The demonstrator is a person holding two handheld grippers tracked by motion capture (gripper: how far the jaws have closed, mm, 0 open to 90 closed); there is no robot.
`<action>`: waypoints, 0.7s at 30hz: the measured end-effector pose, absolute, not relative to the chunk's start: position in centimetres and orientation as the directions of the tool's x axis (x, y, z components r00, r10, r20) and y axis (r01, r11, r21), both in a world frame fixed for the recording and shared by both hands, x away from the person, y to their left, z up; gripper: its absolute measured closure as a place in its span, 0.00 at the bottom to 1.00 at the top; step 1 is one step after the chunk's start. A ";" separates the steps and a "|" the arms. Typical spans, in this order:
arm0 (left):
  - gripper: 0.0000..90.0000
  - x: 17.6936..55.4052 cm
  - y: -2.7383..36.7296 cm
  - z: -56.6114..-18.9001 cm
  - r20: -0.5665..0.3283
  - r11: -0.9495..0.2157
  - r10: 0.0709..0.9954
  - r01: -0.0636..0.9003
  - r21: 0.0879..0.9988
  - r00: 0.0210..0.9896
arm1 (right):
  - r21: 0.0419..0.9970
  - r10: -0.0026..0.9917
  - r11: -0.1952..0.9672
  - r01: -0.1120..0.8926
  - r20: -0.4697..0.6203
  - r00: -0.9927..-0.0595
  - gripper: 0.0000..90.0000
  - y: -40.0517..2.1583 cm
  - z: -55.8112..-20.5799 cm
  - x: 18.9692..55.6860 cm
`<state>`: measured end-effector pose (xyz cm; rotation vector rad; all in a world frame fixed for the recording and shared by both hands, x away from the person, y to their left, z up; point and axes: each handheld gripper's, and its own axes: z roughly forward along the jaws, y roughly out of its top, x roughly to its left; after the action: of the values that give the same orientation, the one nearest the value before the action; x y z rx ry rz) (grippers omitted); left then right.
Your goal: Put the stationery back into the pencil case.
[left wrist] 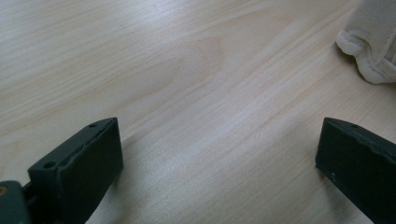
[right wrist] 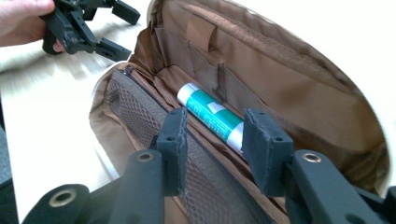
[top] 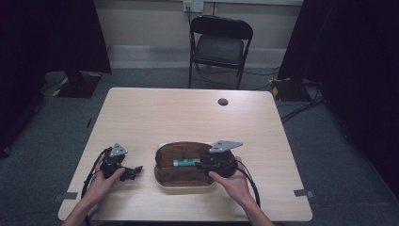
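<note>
Tube, green and white, light, rigid and likely slick, is seen lying in the open brown pouch on the tabletop, best pinched mid-barrel by the right gripper, whose jaws seemingly straddle its near end without pressing, while the left gripper is held spread and empty.

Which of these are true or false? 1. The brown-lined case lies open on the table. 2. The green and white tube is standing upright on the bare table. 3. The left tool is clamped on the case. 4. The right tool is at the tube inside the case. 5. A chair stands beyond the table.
1. True: the case lies open on the table.
2. False: the tube lies on its side inside the case.
3. False: the left tool is open over bare wood, beside the case.
4. True: the right tool has a jaw on each side of the tube's end.
5. True: the chair stands beyond the far edge.
</note>
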<state>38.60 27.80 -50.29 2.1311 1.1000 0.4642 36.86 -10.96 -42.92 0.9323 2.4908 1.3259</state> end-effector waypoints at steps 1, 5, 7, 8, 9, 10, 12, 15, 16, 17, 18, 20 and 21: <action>0.00 38.6 27.8 -50.3 0.003 -0.407 0.816 0.572 0.712 0.578 | 0.796 0.596 0.411 0.445 0.135 -0.792 0.67 -11.1 -42.9 36.8; 0.00 38.6 27.8 -50.3 0.003 -0.408 0.816 0.572 0.712 0.578 | 0.808 0.607 0.389 0.443 0.137 -0.783 0.64 -12.1 -42.6 36.1; 0.00 38.6 27.8 -50.3 0.003 -0.408 0.816 0.572 0.712 0.578 | 0.808 0.616 0.384 0.447 0.136 -0.776 0.63 -12.8 -42.5 35.7; 0.00 38.6 27.8 -50.3 0.004 -0.409 0.816 0.571 0.712 0.579 | 0.810 0.618 0.381 0.446 0.136 -0.774 0.63 -13.2 -42.5 35.6; 0.00 38.6 27.8 -50.3 0.003 -0.408 0.816 0.572 0.712 0.578 | 0.808 0.621 0.380 0.449 0.137 -0.772 0.63 -13.5 -42.4 35.5; 0.00 38.6 27.8 -50.3 0.003 -0.408 0.816 0.572 0.711 0.578 | 0.807 0.623 0.380 0.452 0.139 -0.770 0.63 -13.8 -42.4 35.4; 0.00 38.6 27.8 -50.3 0.002 -0.406 0.816 0.571 0.713 0.577 | 0.811 0.629 0.368 0.454 0.142 -0.764 0.63 -14.6 -42.2 35.3; 0.00 38.6 27.8 -50.3 0.002 -0.406 0.817 0.572 0.713 0.577 | 0.815 0.645 0.361 0.454 0.133 -0.752 0.60 -15.4 -42.0 35.0; 0.00 38.6 27.8 -50.3 0.002 -0.406 0.817 0.572 0.713 0.577 | 0.815 0.652 0.359 0.454 0.129 -0.747 0.59 -15.7 -41.9 35.0; 0.00 38.6 27.8 -50.3 0.002 -0.405 0.817 0.572 0.713 0.577 | 0.816 0.660 0.356 0.455 0.126 -0.741 0.59 -16.0 -41.8 34.9; 0.00 38.6 27.8 -50.3 0.000 -0.404 0.817 0.573 0.713 0.576 | 0.817 0.666 0.354 0.455 0.122 -0.736 0.58 -16.3 -41.8 34.8; 0.00 38.6 27.8 -50.3 0.001 -0.403 0.819 0.574 0.713 0.574 | 0.823 0.689 0.344 0.453 0.107 -0.717 0.55 -17.2 -41.9 34.7; 0.00 38.6 27.9 -50.3 0.000 -0.403 0.819 0.575 0.712 0.574 | 0.823 0.703 0.334 0.460 0.107 -0.703 0.53 -17.7 -41.9 34.7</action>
<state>38.59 27.87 -50.29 2.1284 1.1070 0.4631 34.68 -17.70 -41.91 1.0452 2.3336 1.3040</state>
